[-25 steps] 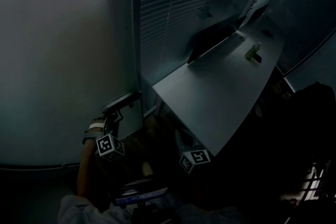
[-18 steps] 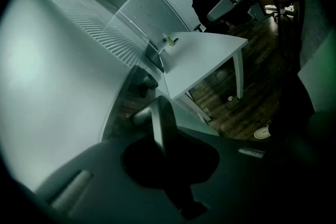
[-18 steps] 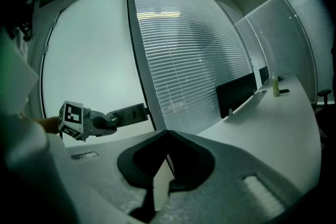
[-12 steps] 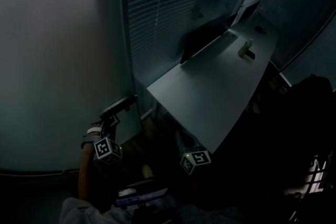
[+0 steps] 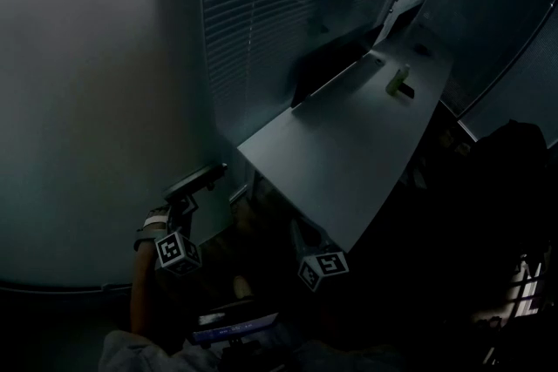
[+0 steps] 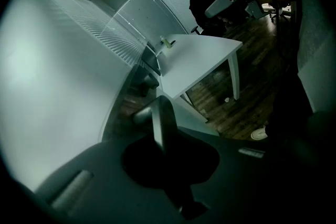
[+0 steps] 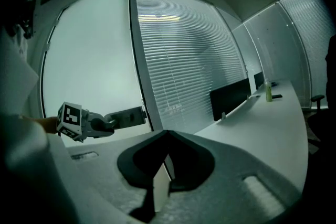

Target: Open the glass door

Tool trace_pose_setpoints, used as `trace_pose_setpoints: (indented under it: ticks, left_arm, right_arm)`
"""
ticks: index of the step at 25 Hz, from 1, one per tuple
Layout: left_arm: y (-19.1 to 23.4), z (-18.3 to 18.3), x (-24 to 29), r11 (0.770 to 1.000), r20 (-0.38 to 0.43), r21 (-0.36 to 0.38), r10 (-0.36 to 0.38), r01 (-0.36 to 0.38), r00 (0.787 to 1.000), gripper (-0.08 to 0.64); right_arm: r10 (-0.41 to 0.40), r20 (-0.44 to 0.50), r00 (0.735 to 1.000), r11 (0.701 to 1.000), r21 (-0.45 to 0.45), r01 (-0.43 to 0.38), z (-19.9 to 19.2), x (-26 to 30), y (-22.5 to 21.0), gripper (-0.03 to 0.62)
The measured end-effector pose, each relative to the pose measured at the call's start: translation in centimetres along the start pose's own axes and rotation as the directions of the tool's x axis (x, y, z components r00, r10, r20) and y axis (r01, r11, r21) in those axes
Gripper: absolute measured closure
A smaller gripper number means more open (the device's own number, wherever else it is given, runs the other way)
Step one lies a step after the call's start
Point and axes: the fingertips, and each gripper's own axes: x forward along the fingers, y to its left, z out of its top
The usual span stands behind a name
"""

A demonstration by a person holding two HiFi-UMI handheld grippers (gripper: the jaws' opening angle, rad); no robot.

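While left gripper (image 5: 181, 199) is clamped on the free end of the handle (image 5: 198, 179), right gripper (image 7: 159, 186) does nothing. Its jaws are pressed together, empty, parked by the desk (image 5: 349, 152) corner, well apart from the door (image 5: 87, 100). Left jaws are squeezed almost flat, with only the thin lever between them.

Key relation: the lever runs roughly level from the left jaws toward the door's latch edge. That edge sits against the frame post (image 7: 137, 50) next to the blinds (image 5: 261, 13). The spindle is at the far end, so the grip is on the long end of the lever arm, good for pushing it down. Left is the only hand in reach. My read: press down, then swing the panel, right keeps clear.

Views: left gripper view looks straight along the lever and shows the round spindle going left into the frosted glass. Head view only gives a dark bar from above. Right gripper view alone shows the door side-on, handle end right at the post. Looks unopened, no gap I can make out. Swing direction: can't tell.
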Motion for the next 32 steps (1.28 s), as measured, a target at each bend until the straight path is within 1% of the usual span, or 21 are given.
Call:
trace_pose_setpoints:
  ticks: [12, 22, 26, 29, 32]
  left_arm:
    - [-1.8, 1.1, -1.9, 1.0, 0.02, 0.021, -0.014, 0.014, 1.0, 0.551]
    - [-3.5, 1.7, -2.8, 0.999, 0.04, 0.046, -0.012, 0.01, 0.999, 0.551]
    - [-4.5, 2.1, -3.5, 0.999, 0.042, 0.048, -0.028, 0.026, 0.999, 0.551]
    - [-5.4, 2.4, -3.9, 0.998, 0.05, 0.035, -0.047, 0.045, 0.998, 0.551]
    - [-5.8, 2.7, -4.4, 0.998, 0.049, 0.055, -0.037, 0.034, 0.998, 0.551]
  right_arm:
    - [-0.023, 0.018, 1.0, 1.0, 0.003, 0.023, 0.3, -3.2, 0.3, 0.591]
    - [-0.038, 0.03, 0.999, 0.999, 0.002, 0.038, -0.4, -5.8, 0.5, 0.591]
    - [-0.044, 0.038, 0.998, 0.999, 0.002, 0.044, -0.8, -7.1, 0.7, 0.591]
    - [-0.053, 0.041, 0.998, 0.999, 0.002, 0.053, -0.8, -8.4, 0.7, 0.591]
    - [-0.067, 0.045, 0.997, 0.998, 0.005, 0.067, -0.9, -9.6, 0.5, 0.591]
